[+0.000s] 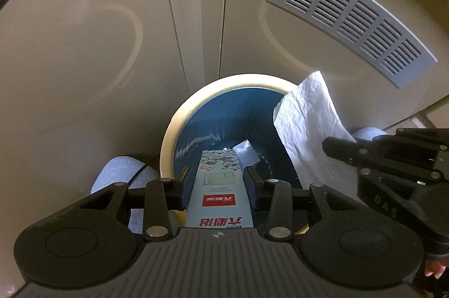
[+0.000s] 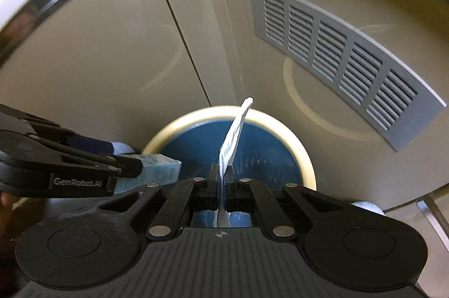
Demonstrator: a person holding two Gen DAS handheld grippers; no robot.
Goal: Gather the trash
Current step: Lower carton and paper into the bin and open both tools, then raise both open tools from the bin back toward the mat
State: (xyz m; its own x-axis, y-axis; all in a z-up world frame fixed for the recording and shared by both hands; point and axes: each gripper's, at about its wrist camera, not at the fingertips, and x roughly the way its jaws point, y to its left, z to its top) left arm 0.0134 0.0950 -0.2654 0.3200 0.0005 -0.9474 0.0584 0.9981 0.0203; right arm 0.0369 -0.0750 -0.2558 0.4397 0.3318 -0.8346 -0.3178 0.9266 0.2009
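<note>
Beige cabinet doors [image 1: 84,59] fill the background of both wrist views, and a grey vent grille [image 1: 350,14] is set into the right-hand door. Against the foot of these doors stands the bin [image 1: 179,113], round, with a cream rim and a dark blue liner. It lies directly below and ahead of both grippers, and this is the relation on which I judge the coming release to depend.

My left gripper [image 1: 218,180] is clamped on a pale blue carton [image 1: 220,183] with red printing. The carton's long axis runs straight along the fingers and points down into the bin mouth, with its far end already inside the rim line. My right gripper [image 2: 221,180] has its jaws fully closed on a white paper towel [image 2: 233,135]. The sheet stands edge-on from the pads and reaches up over the bin opening. In the left wrist view the towel hangs over the right side of the rim.

Both loads sit over the opening, and neither hand is clearly nearer to it than the other.

Bin contents: one small clear wrapper [image 1: 247,153] lies on the liner near the bottom. I can see nothing else inside, although the carton hides part of the floor of the bin.
</note>
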